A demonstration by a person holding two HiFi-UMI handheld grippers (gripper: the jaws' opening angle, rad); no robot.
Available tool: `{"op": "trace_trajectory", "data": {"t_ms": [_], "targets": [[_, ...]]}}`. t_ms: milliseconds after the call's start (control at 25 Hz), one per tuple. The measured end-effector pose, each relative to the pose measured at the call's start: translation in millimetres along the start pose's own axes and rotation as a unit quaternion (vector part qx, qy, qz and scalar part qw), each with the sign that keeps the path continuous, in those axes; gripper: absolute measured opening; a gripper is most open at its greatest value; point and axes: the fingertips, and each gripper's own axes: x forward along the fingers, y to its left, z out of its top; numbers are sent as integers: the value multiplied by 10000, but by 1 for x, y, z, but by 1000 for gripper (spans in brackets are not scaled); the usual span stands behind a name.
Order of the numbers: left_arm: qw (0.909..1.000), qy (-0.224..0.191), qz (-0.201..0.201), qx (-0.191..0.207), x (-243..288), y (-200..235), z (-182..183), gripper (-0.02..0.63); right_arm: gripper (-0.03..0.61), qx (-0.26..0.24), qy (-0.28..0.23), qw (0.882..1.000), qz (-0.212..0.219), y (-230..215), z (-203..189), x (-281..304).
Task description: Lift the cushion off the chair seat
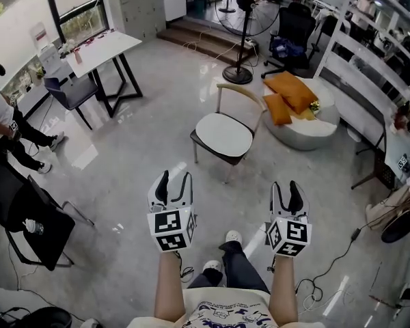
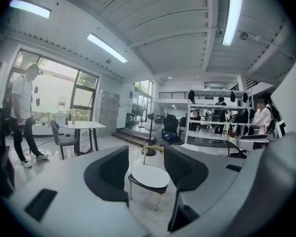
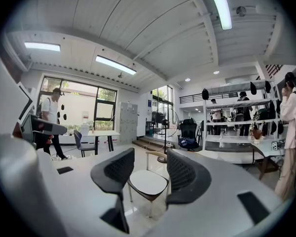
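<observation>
Open floor (image 1: pixel 137 135) surrounds the chair (image 1: pixel 217 154), with a gap between it and both tools. The left tool (image 1: pixel 175 178) and right tool (image 1: pixel 287 184) are held out side by side short of the chair, nearly level, jaws apart and gripping nothing. The white cushion (image 1: pixel 223 134) lies flat on the chair seat, untouched. Beyond the chair, a pouf (image 1: pixel 318 130) carries orange pillows (image 1: pixel 290 91).

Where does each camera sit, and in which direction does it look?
Head view: on the person's head, looking steeply down at the chair; shows forearms, left gripper, right gripper, legs.
Left gripper view: on the left gripper, looking along its open fingers at the chair.
Right gripper view: on the right gripper, same direction; its open fingers show.
Shared: all see the chair.
</observation>
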Motion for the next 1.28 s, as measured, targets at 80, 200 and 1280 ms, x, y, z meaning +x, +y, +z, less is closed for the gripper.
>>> {"op": "trace_trajectory", "data": {"t_ms": [80, 200, 1280], "targets": [[10000, 21, 10, -12, 10, 2, -1, 219, 212, 28, 20, 10000, -1, -1, -2, 10], [10000, 47, 39, -5, 30, 2, -2, 218, 212, 30, 16, 10000, 18, -7, -2, 32], [9984, 128, 555, 40, 384, -10, 70, 218, 213, 33, -10, 9984, 569, -113, 55, 407]]}}
